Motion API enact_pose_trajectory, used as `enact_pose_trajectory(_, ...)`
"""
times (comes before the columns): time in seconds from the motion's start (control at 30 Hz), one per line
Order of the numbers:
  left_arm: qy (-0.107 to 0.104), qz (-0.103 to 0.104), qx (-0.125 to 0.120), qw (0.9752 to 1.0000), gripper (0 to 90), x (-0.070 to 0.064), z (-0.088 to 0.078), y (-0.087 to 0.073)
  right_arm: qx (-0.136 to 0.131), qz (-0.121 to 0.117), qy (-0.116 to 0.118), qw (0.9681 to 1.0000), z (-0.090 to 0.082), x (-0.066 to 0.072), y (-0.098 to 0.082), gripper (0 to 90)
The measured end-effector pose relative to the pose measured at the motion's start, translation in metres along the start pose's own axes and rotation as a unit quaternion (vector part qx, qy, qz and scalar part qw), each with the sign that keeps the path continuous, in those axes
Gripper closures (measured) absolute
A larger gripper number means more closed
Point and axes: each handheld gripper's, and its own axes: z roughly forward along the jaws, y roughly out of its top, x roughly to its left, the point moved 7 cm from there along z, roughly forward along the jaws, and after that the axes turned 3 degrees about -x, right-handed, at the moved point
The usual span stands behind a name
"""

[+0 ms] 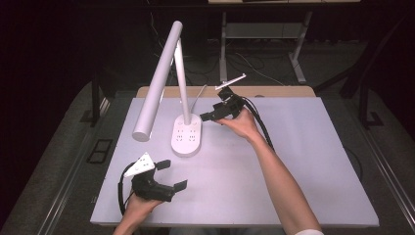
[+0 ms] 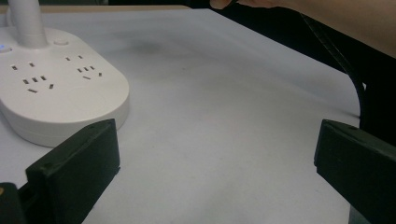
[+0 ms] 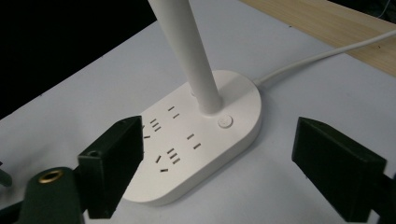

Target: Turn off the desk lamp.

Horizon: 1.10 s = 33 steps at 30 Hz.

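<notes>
The room around is dark, with table legs and cables on the floor behind. In the middle stands a counter (image 1: 303,161) with a pale lilac-white top and a wooden strip along its far edge.

On the far left part of the counter stands a white desk lamp (image 1: 161,81). Its flat oval base (image 1: 186,134) carries several groups of socket slots and a small round button (image 3: 225,121) beside the stem. The stem goes up from the far end of the base, and the long tube head leans forward and to the left, over the counter. A white cord (image 3: 322,56) leaves the base at the back and runs over the wooden strip.

The left hand-held gripper (image 1: 171,174) is near the front left edge of the counter, held from below by the left hand (image 1: 142,205). Its jaws are spread wide with nothing between them, and they point to the right. In the left gripper view the lamp base lies just beyond the left jaw, apart from it.

The right hand-held gripper (image 1: 208,116) is held by the right hand (image 1: 242,122) above the far middle of the counter, just to the right of the lamp base. Its jaws are also spread wide and hold nothing. In the right gripper view the base and the button lie between and beyond the two jaws, not touching them.
</notes>
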Motion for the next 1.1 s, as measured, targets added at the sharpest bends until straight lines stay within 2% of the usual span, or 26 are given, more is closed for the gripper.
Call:
enact_pose_trajectory(0.07, -0.001, -0.001, -0.001, 1.0, 0.0, 0.0, 0.0, 0.0, -0.002, 0.007, -0.002, 1.0, 0.003, -0.001, 0.001, 19.5)
enact_pose_trajectory(0.1, -0.002, -0.001, -0.001, 1.0, 0.0, 0.0, 0.0, 0.0, -0.008, 0.011, 0.007, 0.9999, 0.006, -0.001, 0.001, 24.9)
enact_pose_trajectory(0.17, -0.003, -0.003, -0.003, 1.0, 0.0, -0.001, 0.0, 0.0, -0.009, 0.013, 0.005, 0.9999, 0.008, -0.001, 0.001, 25.9)
enact_pose_trajectory(0.3, -0.004, -0.003, -0.002, 1.0, 0.0, -0.001, 0.0, 0.0, -0.006, 0.018, 0.013, 0.9997, 0.016, -0.002, 0.0, 42.4)
enact_pose_trajectory(0.6, -0.003, -0.002, -0.001, 1.0, 0.0, 0.0, 0.0, 0.0, -0.007, 0.026, 0.019, 0.9995, 0.033, -0.002, 0.0, 62.5)
enact_pose_trajectory(0.77, -0.004, 0.0, 0.004, 1.0, 0.0, -0.001, 0.0, -0.001, -0.007, 0.032, 0.002, 0.9995, 0.041, -0.004, 0.0, 75.8)
enact_pose_trajectory(0.9, -0.006, -0.001, 0.003, 1.0, 0.0, -0.002, 0.0, -0.001, -0.007, 0.032, 0.0, 0.9995, 0.046, -0.004, 0.0, 86.1)
enact_pose_trajectory(0.97, -0.006, -0.001, 0.001, 1.0, 0.0, -0.001, 0.0, -0.001, -0.005, 0.03, -0.002, 0.9995, 0.05, -0.004, -0.002, 89.5)
enact_pose_trajectory(1.1, -0.005, -0.002, -0.001, 1.0, 0.0, -0.001, 0.0, 0.0, -0.003, 0.033, -0.001, 0.9995, 0.059, -0.005, -0.005, 89.9)
